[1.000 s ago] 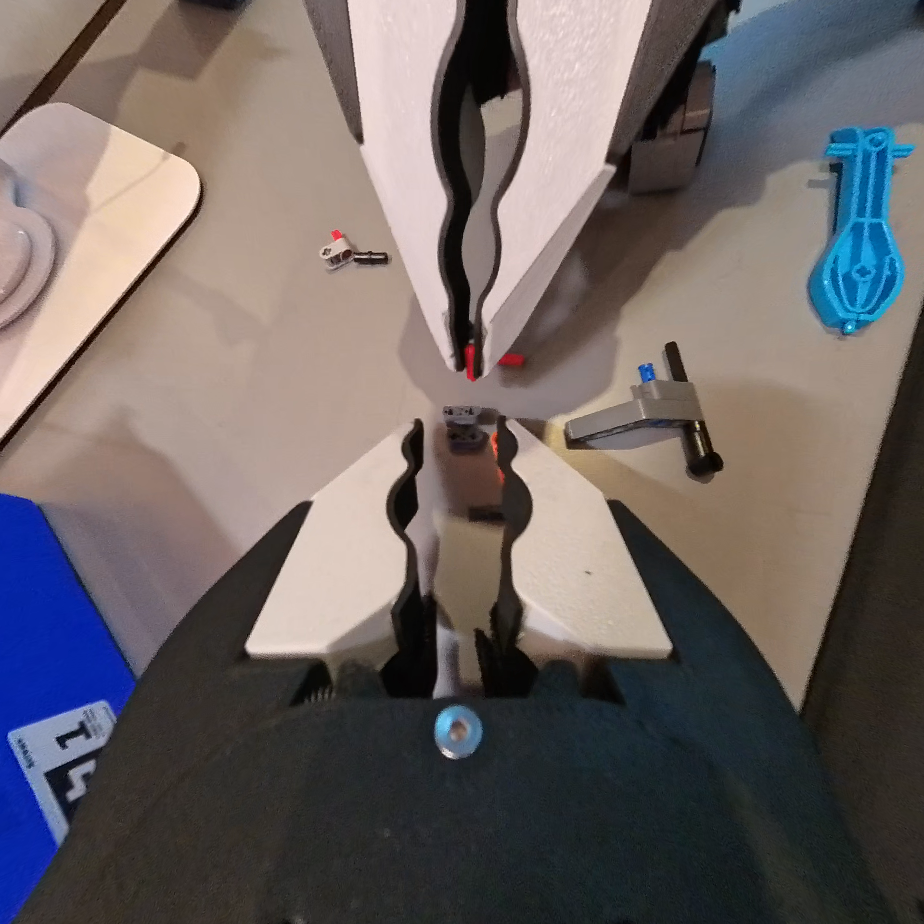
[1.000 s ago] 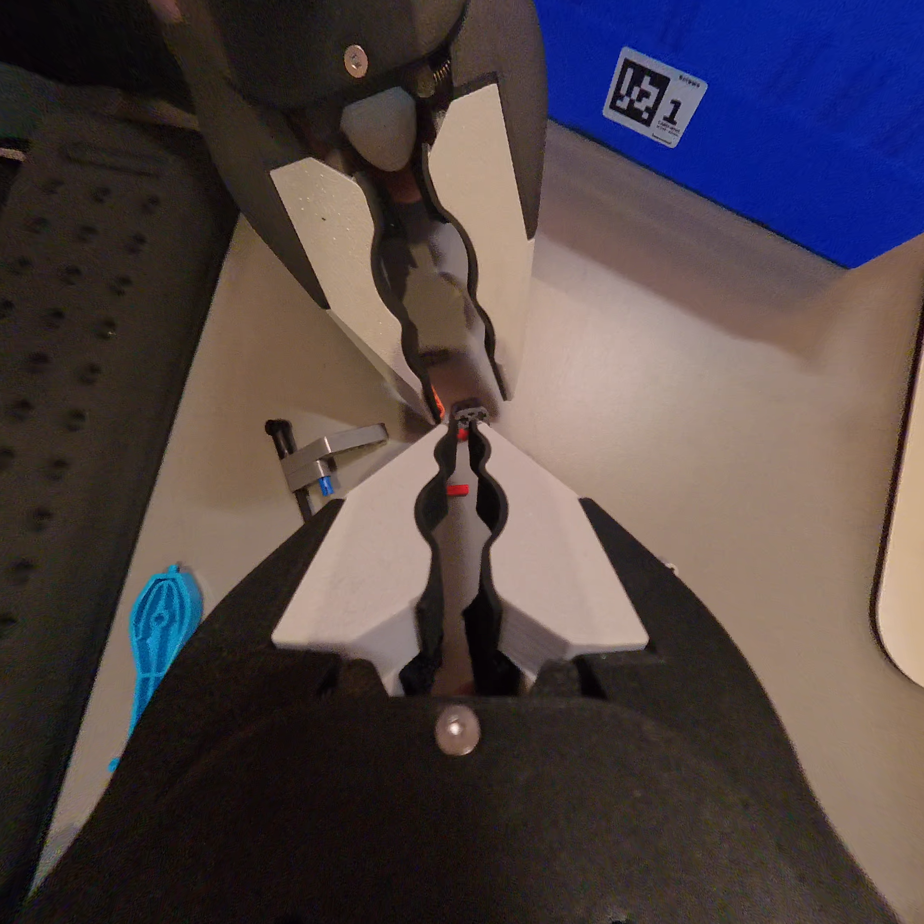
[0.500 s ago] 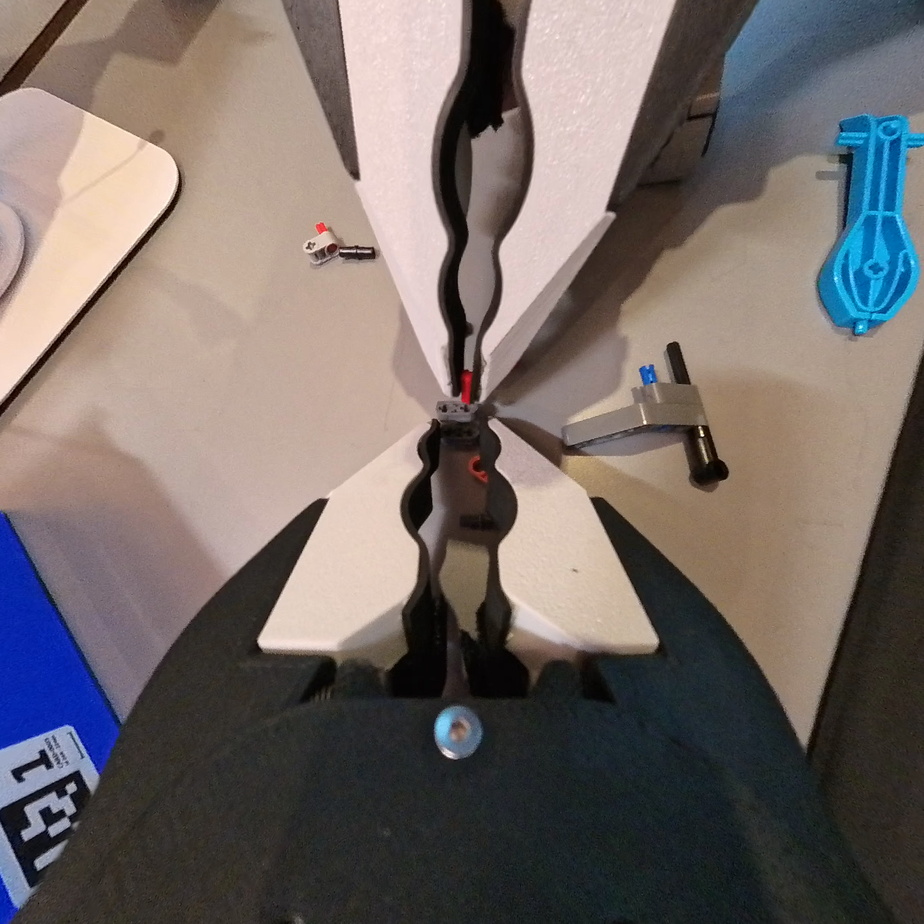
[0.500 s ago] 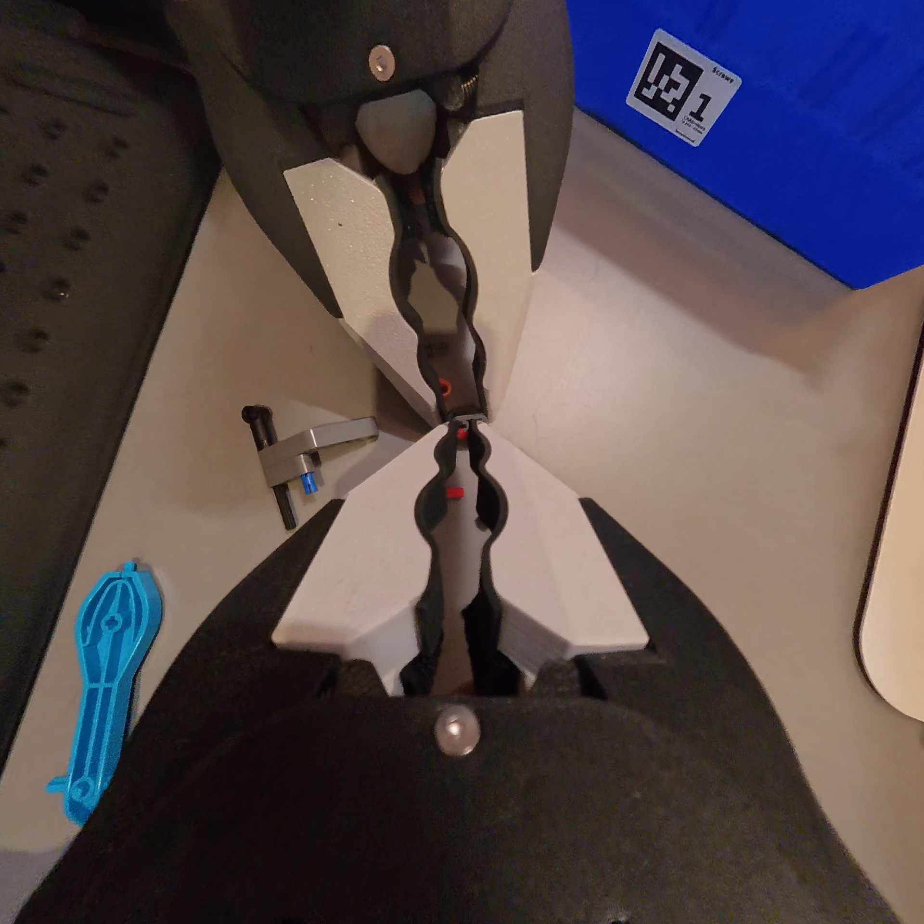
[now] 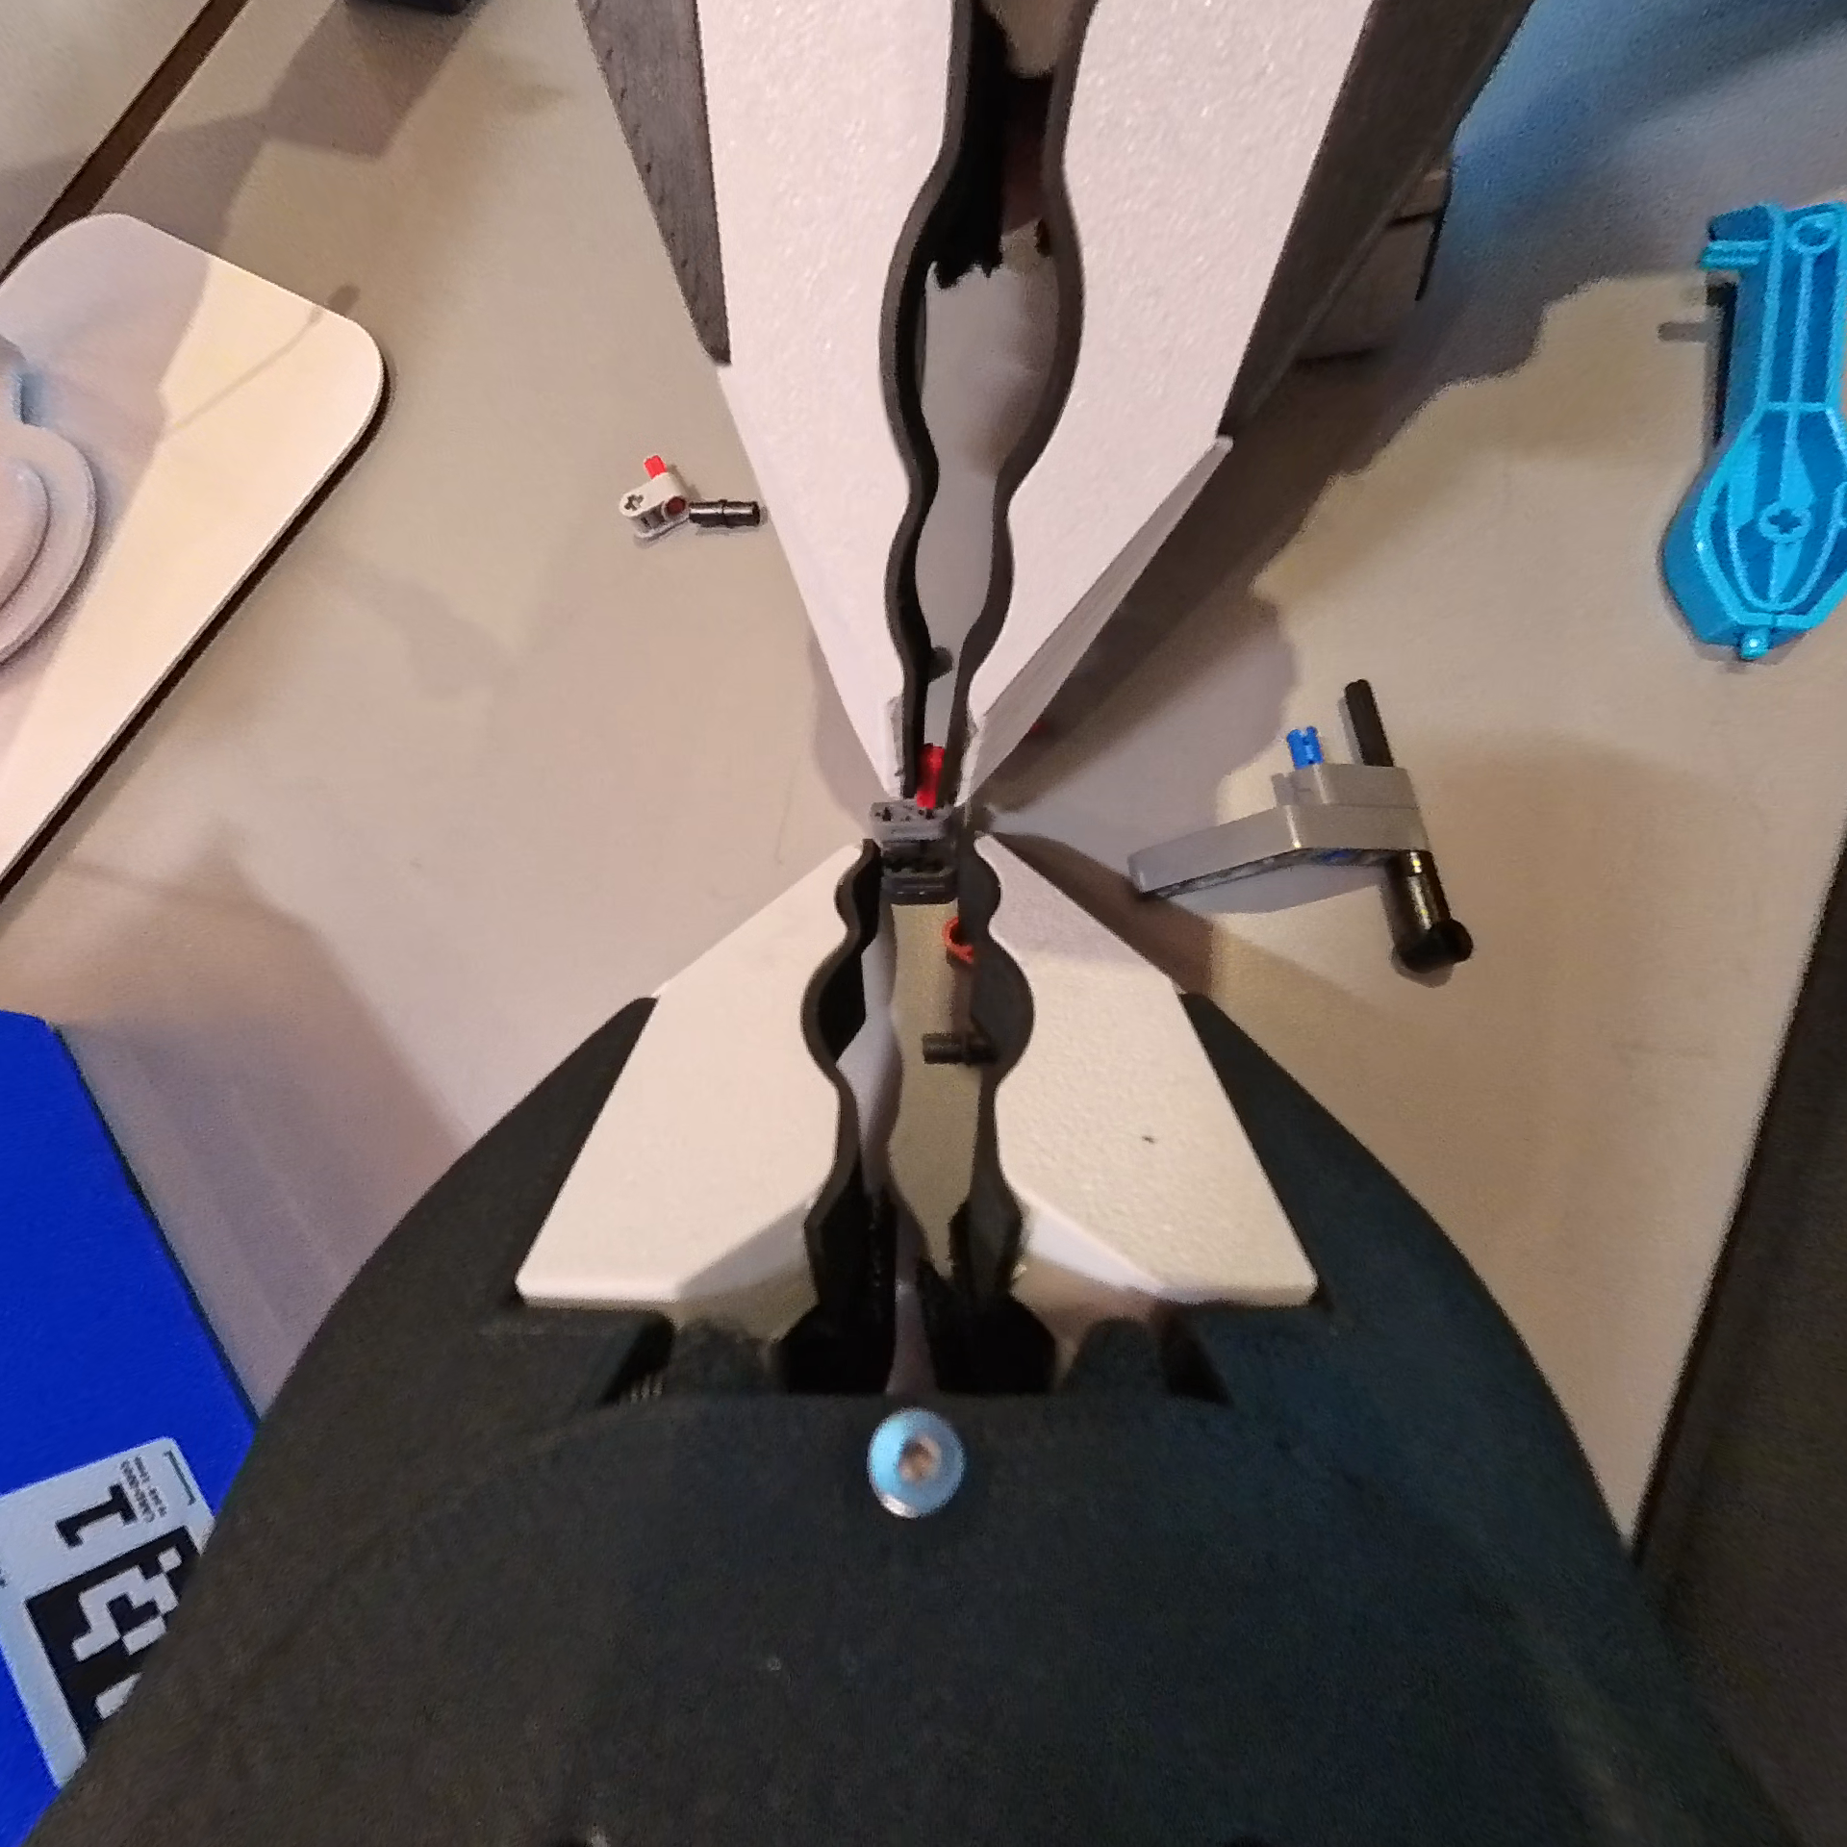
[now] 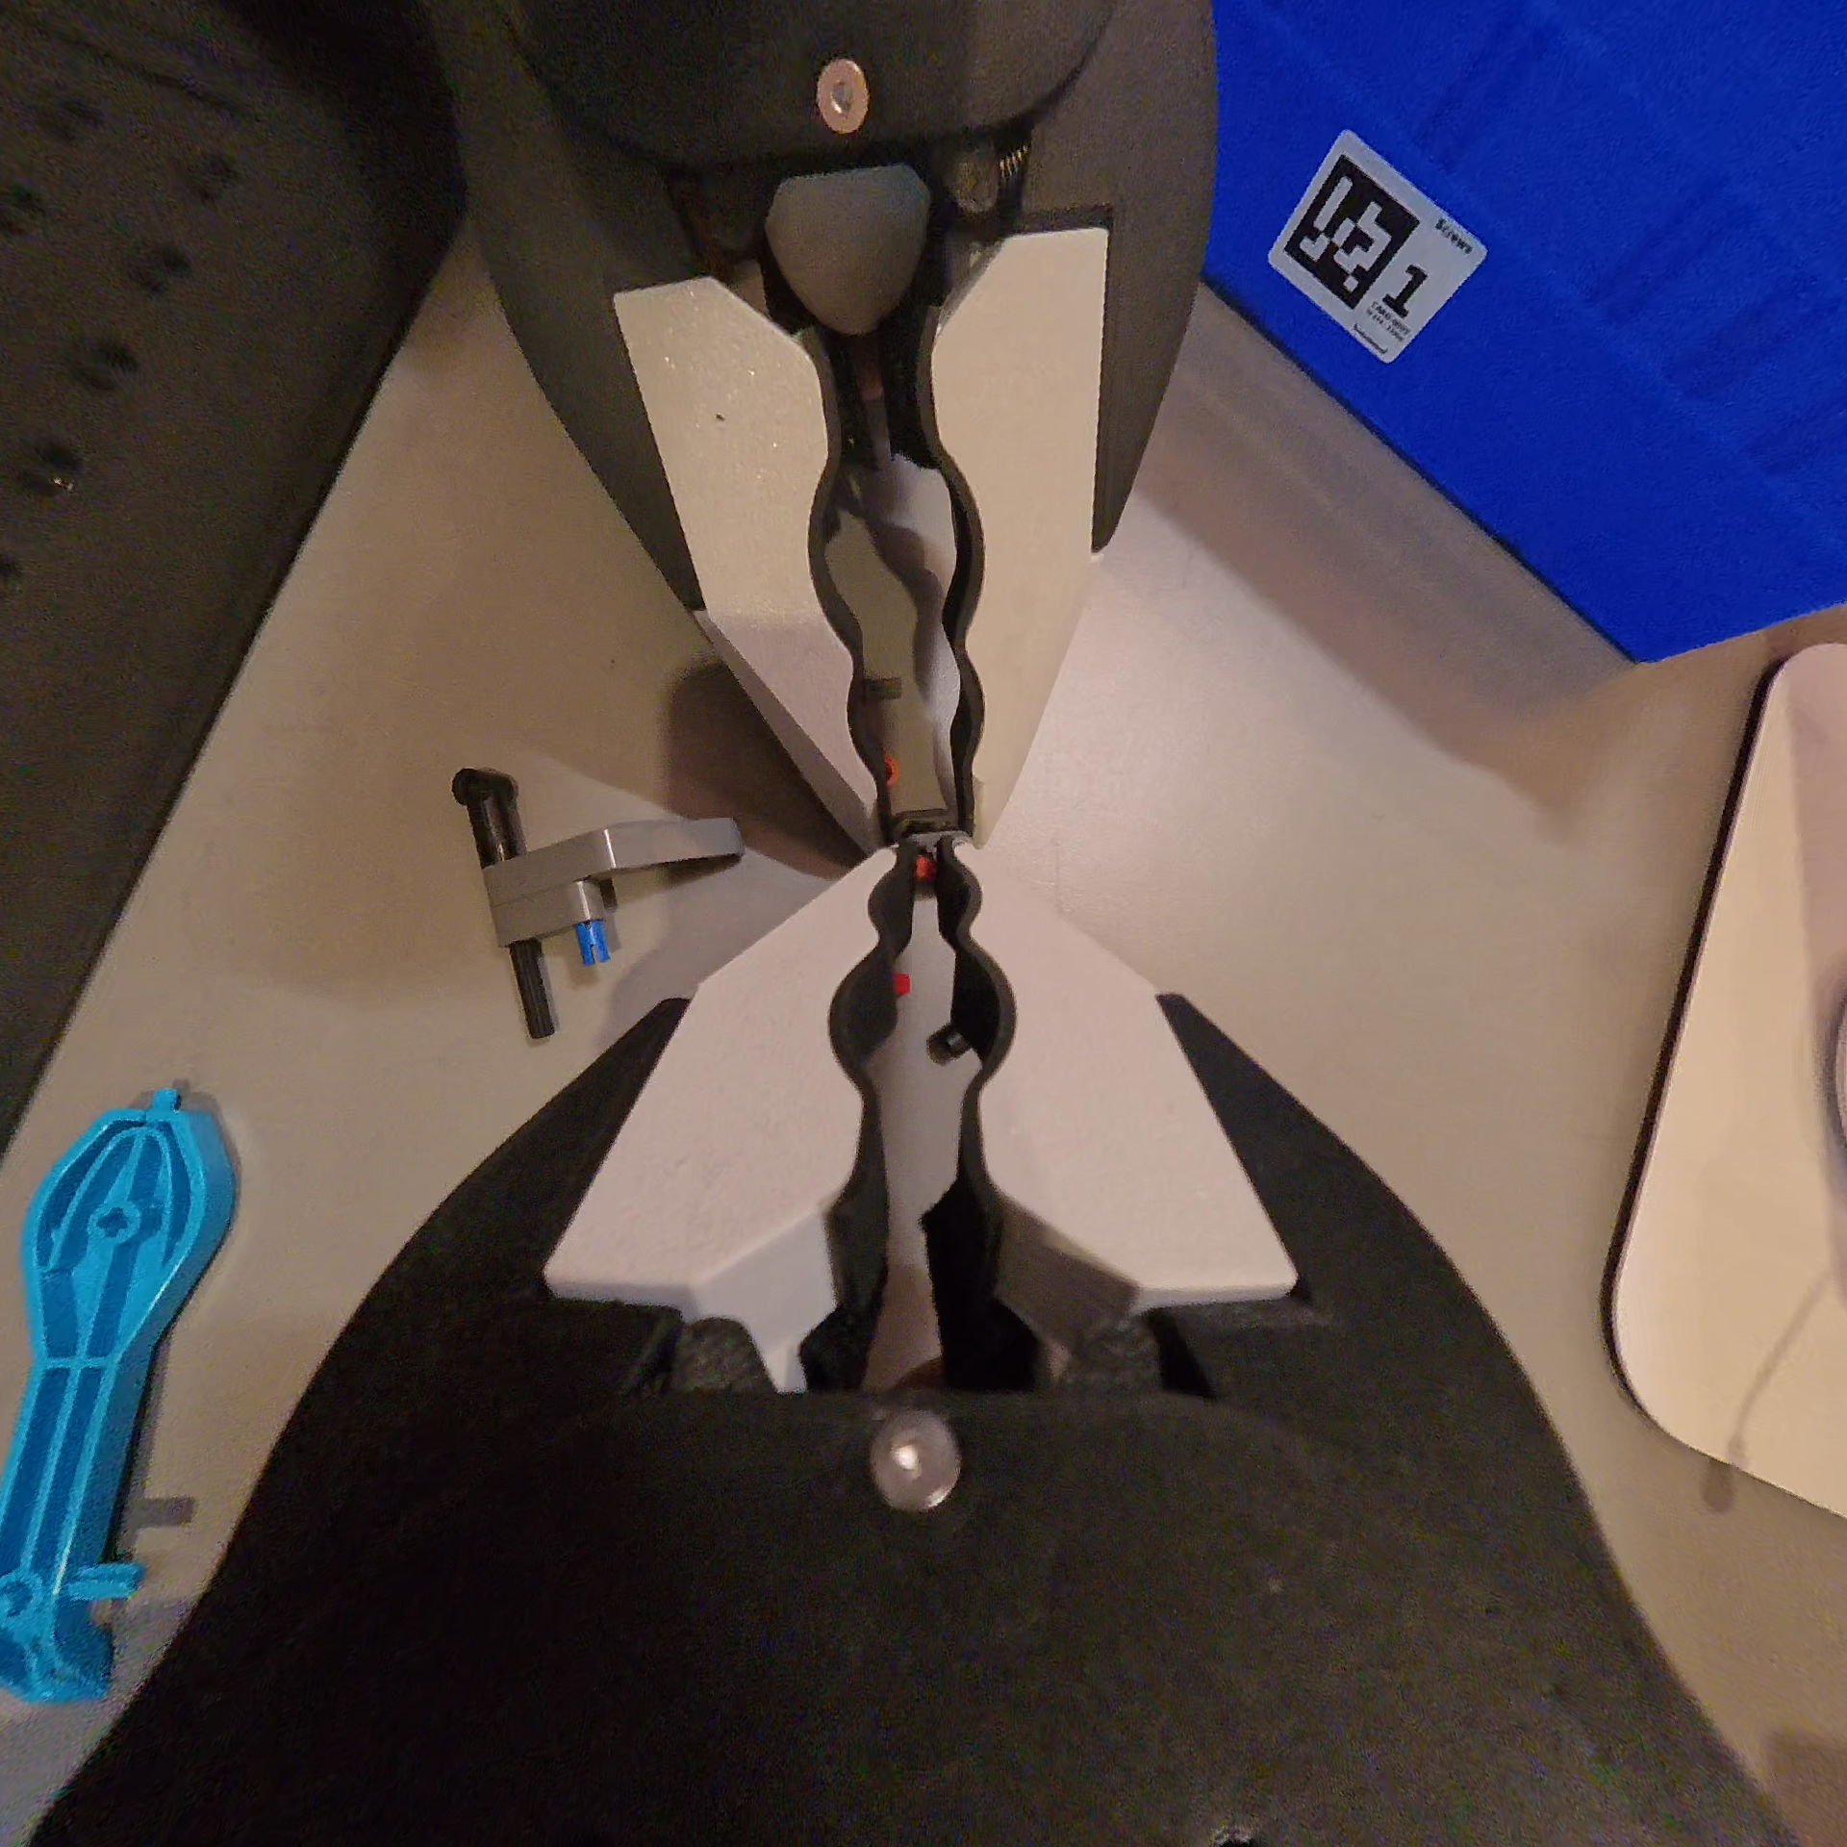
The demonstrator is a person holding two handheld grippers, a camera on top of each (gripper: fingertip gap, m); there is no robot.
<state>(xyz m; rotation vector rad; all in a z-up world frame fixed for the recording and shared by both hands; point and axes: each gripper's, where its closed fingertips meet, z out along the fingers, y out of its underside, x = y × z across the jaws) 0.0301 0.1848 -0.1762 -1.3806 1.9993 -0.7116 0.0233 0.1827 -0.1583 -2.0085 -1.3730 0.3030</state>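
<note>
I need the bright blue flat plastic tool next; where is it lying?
The bright blue flat plastic tool lies at the right wrist view's lower left, on the beige table.

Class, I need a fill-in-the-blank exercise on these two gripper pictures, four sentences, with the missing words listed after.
1. The left gripper is shut on a small ____ connector.
2. The right gripper pinches a ____ pin.
3. The long paddle-shaped tool on the table is light ____.
4. The two grippers meet ____ to tip.

Missing words: grey; red; blue; tip

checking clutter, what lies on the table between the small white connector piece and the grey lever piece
In the left wrist view, the tips of both tongs meet between the small white connector piece and grey lever piece.
</note>
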